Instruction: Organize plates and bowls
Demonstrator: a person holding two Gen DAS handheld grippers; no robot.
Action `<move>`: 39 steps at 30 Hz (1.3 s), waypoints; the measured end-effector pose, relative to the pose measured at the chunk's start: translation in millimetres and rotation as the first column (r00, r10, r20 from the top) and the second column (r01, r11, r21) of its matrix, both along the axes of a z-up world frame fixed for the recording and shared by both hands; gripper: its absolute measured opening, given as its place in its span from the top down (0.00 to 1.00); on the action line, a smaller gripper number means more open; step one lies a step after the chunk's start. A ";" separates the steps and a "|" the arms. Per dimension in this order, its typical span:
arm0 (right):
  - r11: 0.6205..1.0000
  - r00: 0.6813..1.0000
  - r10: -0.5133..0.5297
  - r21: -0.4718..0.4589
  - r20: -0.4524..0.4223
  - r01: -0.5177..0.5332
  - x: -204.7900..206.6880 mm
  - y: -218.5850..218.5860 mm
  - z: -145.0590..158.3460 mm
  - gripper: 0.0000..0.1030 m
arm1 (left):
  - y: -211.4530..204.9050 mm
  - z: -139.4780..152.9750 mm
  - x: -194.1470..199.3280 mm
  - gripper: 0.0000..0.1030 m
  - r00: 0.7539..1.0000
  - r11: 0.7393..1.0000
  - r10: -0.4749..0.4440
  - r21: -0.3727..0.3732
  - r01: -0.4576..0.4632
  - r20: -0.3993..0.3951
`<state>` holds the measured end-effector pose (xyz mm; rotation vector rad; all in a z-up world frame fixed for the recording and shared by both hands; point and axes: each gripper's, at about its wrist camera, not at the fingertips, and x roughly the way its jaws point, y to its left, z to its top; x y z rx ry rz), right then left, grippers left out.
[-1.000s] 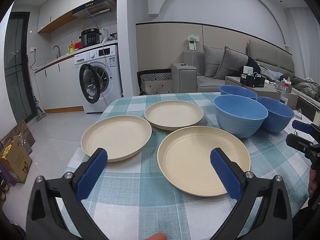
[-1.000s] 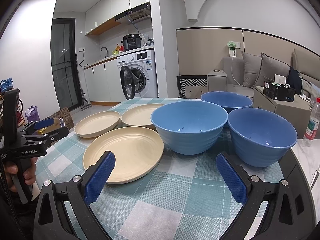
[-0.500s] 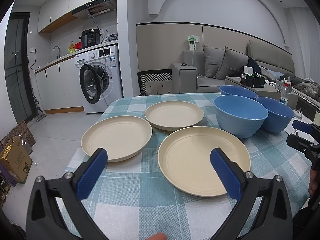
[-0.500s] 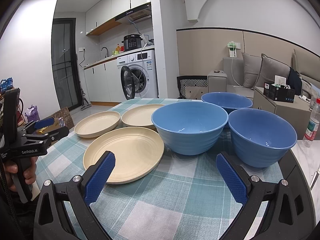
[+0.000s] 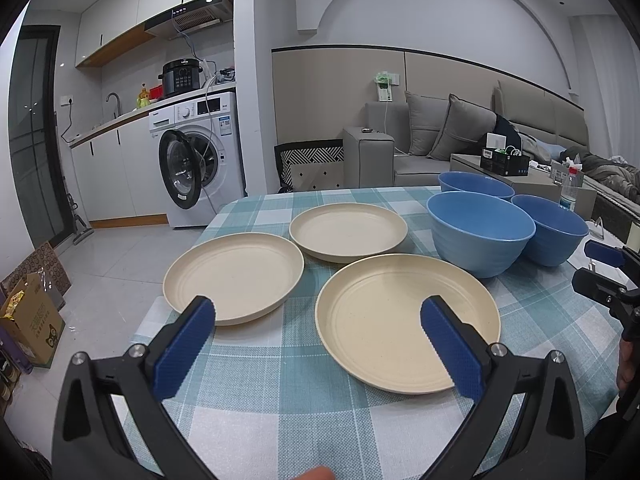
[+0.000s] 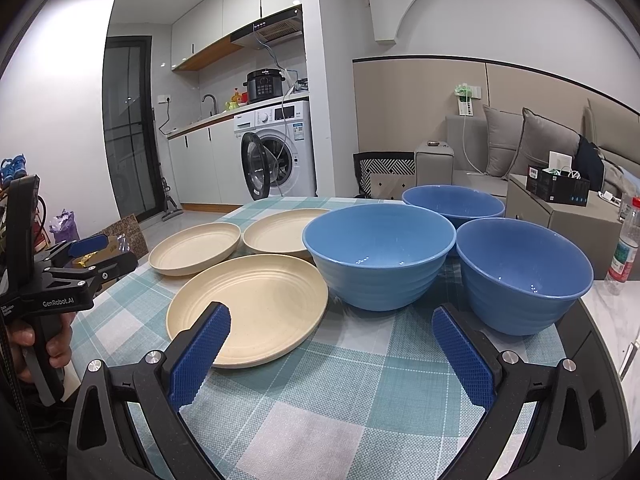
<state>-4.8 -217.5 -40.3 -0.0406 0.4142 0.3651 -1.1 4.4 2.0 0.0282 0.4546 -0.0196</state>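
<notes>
Three cream plates lie on the checked tablecloth: a near one, a left one and a far one. Three blue bowls stand to their right: a middle one, a right one and a far one. My left gripper is open and empty, above the table's near edge in front of the near plate. My right gripper is open and empty, in front of the middle bowl and right bowl. The near plate lies at its left.
The table has a teal and white checked cloth. A water bottle stands on a white surface at the right. A washing machine with its door open, a sofa and boxes on the floor lie beyond.
</notes>
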 end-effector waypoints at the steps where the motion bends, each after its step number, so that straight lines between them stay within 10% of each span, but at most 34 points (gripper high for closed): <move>1: 1.000 1.000 0.001 0.001 0.000 -0.001 -0.2 -0.2 0.1 0.00 | 0.3 0.0 -0.2 0.00 1.000 1.000 0.001 0.001 -0.001 0.001; 39: 1.000 1.000 -0.018 0.003 0.019 0.018 1.8 -1.2 5.9 0.00 | -0.2 5.9 6.1 0.00 1.000 1.000 0.013 -0.014 -0.013 -0.019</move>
